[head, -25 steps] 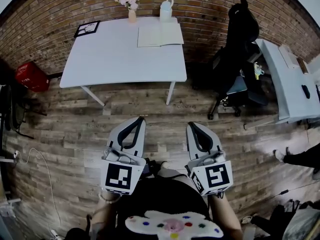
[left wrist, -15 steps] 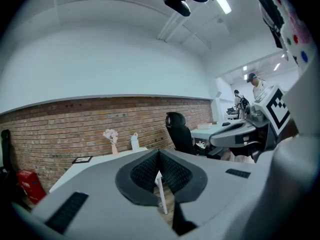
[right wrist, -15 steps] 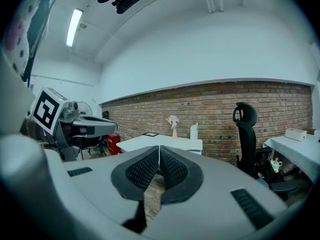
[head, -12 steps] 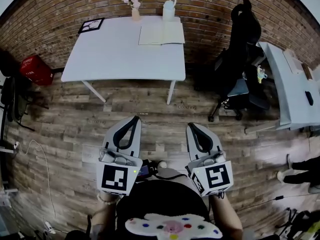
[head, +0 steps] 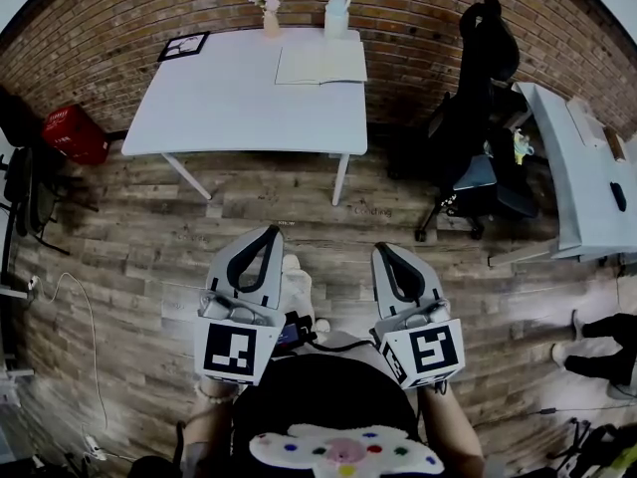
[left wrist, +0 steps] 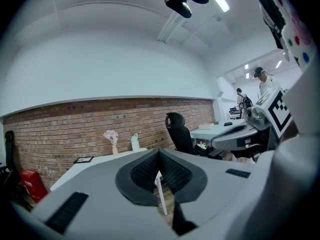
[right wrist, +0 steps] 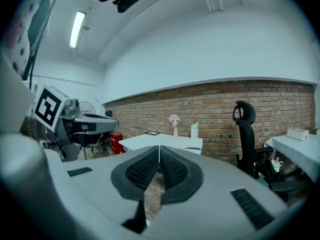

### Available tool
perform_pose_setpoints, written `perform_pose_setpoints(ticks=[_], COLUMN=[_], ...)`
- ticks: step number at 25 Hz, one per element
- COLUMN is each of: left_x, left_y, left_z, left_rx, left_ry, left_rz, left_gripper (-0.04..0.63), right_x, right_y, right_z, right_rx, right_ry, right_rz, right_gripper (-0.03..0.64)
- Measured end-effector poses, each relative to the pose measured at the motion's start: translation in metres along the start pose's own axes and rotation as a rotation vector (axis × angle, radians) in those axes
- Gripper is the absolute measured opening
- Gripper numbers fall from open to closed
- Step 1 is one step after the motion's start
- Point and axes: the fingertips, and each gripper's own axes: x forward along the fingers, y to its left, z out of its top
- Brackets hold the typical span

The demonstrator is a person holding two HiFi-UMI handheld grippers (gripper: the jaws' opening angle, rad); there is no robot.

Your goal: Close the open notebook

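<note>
The open notebook (head: 320,65) lies flat at the far right corner of the white tabletop (head: 239,108), just in front of a white jug (head: 337,16) by the brick wall. It is probably light, with thin, floppy pages that tear easily. The outer edge of one cover looks like the best place to lift and fold it over. The left gripper (head: 269,235) and right gripper (head: 384,251) are well apart from it, fingers (right wrist: 142,169) pressed together on nothing.

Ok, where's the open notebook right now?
In the head view, the open notebook lies at the far right corner of the white table, just in front of the white jug by the brick wall.
</note>
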Motion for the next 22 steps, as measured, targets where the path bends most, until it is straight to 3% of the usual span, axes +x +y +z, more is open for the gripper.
perform_pose_setpoints(ticks=[10, 22], left_x=[0.028, 0.101], left_y=[0.014, 0.067], left_z=[-0.002, -0.008], left_rx=[0.000, -0.001], left_ry=[-0.022, -0.009], left_rz=[-0.017, -0.059], left_gripper=[0.017, 0.017], right_x=[0.026, 0.107], right_y=[-0.008, -0.037], right_z=[-0.002, 0.016], right_rx=[0.010, -0.014], right_ry=[0.007, 0.019], right_rz=[-0.018, -0.050], right_gripper=[0.034, 0.033])
